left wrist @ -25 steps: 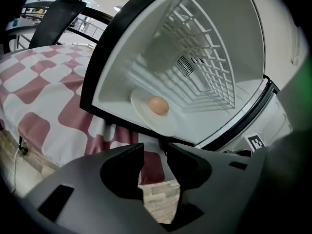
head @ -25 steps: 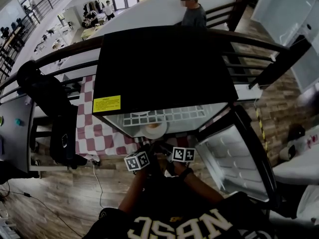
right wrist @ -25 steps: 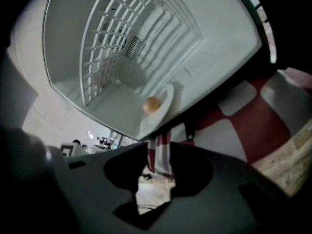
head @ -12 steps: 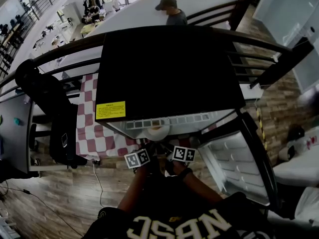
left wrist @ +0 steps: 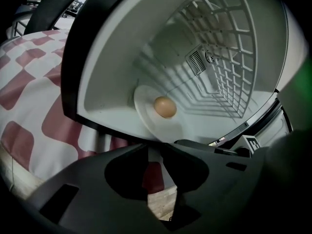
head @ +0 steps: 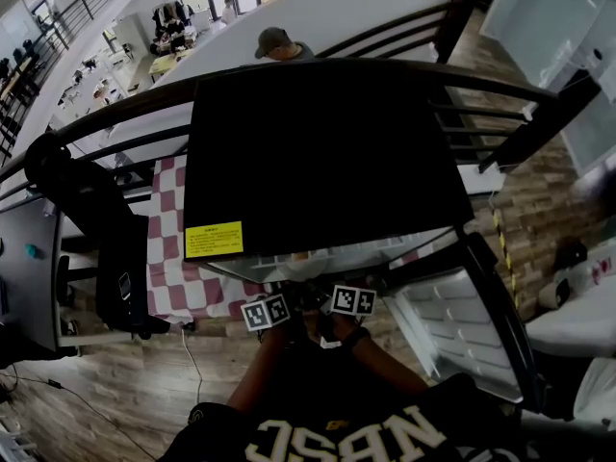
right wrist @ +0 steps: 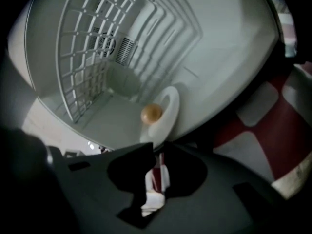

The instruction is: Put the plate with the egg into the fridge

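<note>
Nearest, the left gripper [left wrist: 155, 149] has its jaws drawn close together, with only a narrow slit between them, pinched on the near rim of the plate [left wrist: 145, 121]. Just beside it, the right gripper [right wrist: 158, 152] is closing its jaws on that same near rim, which sits at their tips. The plate is plain white, round and shallow with a smooth raised rim. It lies low in the fridge [head: 318, 152], its near edge at the front lip of the opening and the rest reaching inward over the pale floor of the compartment. One brown egg [left wrist: 165, 107], whole and matte, sits near the plate's middle. Behind it the white interior deepens to a back wall with a small slatted vent [left wrist: 196, 62], and a white wire shelf [left wrist: 229, 57] spans the compartment above. The door [head: 462, 306] hangs open to the right. The black cabinet carries a yellow label [head: 214, 240] and stands on a red-and-white checked cloth [left wrist: 29, 96]. Beyond runs a dark railing [head: 115, 114], and past it stands a person [head: 274, 43] in a cap.
</note>
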A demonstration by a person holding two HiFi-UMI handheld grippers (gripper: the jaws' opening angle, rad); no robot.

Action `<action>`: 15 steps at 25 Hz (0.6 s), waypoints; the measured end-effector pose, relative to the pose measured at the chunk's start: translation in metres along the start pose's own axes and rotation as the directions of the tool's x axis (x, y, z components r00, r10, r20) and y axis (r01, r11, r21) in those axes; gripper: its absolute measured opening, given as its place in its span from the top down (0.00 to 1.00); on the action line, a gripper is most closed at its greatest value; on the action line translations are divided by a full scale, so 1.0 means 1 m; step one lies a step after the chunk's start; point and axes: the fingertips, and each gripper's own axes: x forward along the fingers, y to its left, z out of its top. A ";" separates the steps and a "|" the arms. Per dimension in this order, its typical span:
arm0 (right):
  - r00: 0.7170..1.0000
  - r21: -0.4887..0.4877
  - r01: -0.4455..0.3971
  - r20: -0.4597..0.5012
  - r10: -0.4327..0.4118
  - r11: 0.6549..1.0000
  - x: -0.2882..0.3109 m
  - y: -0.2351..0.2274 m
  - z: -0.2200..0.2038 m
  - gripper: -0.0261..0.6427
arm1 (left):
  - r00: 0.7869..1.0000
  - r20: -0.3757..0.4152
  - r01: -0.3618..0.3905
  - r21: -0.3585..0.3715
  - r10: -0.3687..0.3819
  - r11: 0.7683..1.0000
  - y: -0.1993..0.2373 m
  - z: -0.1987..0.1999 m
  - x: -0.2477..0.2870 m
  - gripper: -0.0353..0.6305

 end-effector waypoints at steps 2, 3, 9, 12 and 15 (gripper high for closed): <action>1.000 0.009 -0.004 0.003 0.004 1.000 0.001 0.001 0.004 0.84 | 1.000 -0.006 -0.014 0.010 0.014 1.000 0.002 0.002 0.002 0.78; 1.000 0.019 -0.006 0.004 0.006 1.000 0.002 0.001 0.006 0.84 | 1.000 -0.007 -0.016 0.012 0.017 1.000 0.001 0.003 0.004 0.79; 1.000 0.078 -0.007 0.017 0.006 0.997 0.010 0.004 0.022 0.84 | 0.999 -0.035 -0.024 0.009 0.025 1.000 0.000 0.014 0.010 0.82; 1.000 0.095 -0.006 0.023 0.004 0.995 0.012 0.004 0.027 0.84 | 0.998 -0.058 -0.033 0.002 0.033 0.999 0.001 0.012 0.010 0.85; 0.999 0.115 -0.027 0.032 0.023 0.993 0.017 0.008 0.031 0.85 | 0.998 -0.064 -0.012 0.022 0.013 1.000 -0.004 0.014 0.011 0.85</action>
